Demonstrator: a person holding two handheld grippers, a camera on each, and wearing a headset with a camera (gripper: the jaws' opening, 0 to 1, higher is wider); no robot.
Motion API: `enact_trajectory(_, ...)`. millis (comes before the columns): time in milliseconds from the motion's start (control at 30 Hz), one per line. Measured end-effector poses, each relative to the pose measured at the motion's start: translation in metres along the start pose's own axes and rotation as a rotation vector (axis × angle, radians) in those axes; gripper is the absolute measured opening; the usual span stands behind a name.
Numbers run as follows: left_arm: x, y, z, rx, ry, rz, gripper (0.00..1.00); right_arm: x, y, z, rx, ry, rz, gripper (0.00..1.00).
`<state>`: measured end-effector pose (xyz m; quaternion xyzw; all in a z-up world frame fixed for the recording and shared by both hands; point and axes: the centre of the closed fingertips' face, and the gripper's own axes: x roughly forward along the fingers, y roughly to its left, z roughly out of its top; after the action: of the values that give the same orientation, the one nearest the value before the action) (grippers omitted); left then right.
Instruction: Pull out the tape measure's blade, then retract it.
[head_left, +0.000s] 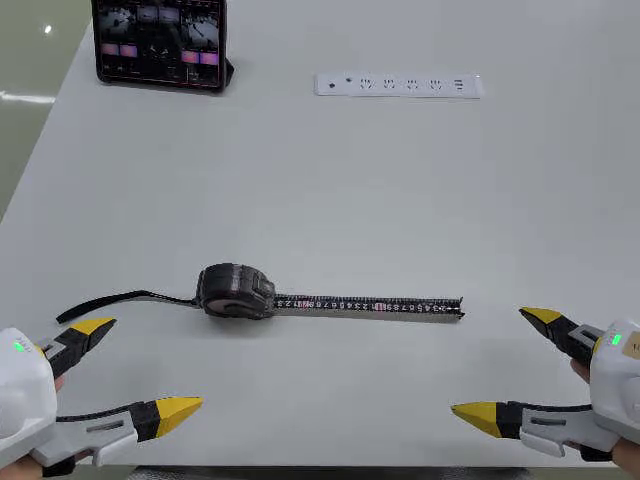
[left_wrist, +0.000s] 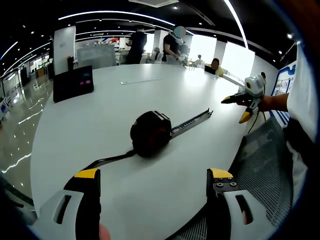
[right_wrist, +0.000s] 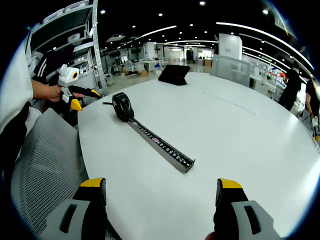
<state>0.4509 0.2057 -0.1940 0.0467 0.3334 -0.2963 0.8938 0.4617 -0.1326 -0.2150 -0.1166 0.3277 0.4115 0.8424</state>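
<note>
A black tape measure (head_left: 236, 291) lies on the white table (head_left: 330, 180), its blade (head_left: 368, 304) drawn out to the right and flat on the surface, its wrist strap (head_left: 110, 302) trailing left. In the left gripper view the tape measure case (left_wrist: 151, 132) sits ahead of the jaws with the blade (left_wrist: 191, 120) running off to the right. In the right gripper view the blade (right_wrist: 160, 145) ends just ahead of the jaws and the case (right_wrist: 122, 106) lies beyond. My left gripper (head_left: 140, 368) and right gripper (head_left: 508, 365) both stand open near the table's front edge, holding nothing.
A dark tablet (head_left: 160, 42) stands at the far left of the table and a white power strip (head_left: 398, 85) lies at the far middle. A mesh chair seat (right_wrist: 45, 175) sits by the table's near edge. People stand in the background (left_wrist: 175, 45).
</note>
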Motion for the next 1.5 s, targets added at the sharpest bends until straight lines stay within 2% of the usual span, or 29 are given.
enact_trajectory(933,0.004,-0.001,0.002,0.001,0.002,-0.003,0.84,0.000,0.004,0.000,-0.015,0.008,0.015,0.90)
enact_trajectory(1167,0.014,-0.002,0.006,0.006,0.018,-0.011,0.82,0.005,0.002,0.004,-0.018,0.004,0.018,0.90)
enact_trajectory(1300,0.019,-0.003,0.010,-0.016,0.013,-0.012,0.83,0.006,0.002,0.005,-0.021,0.006,0.021,0.90)
enact_trajectory(1500,0.026,-0.006,0.016,-0.018,0.003,-0.010,0.84,0.007,0.000,0.004,-0.019,0.006,0.021,0.90)
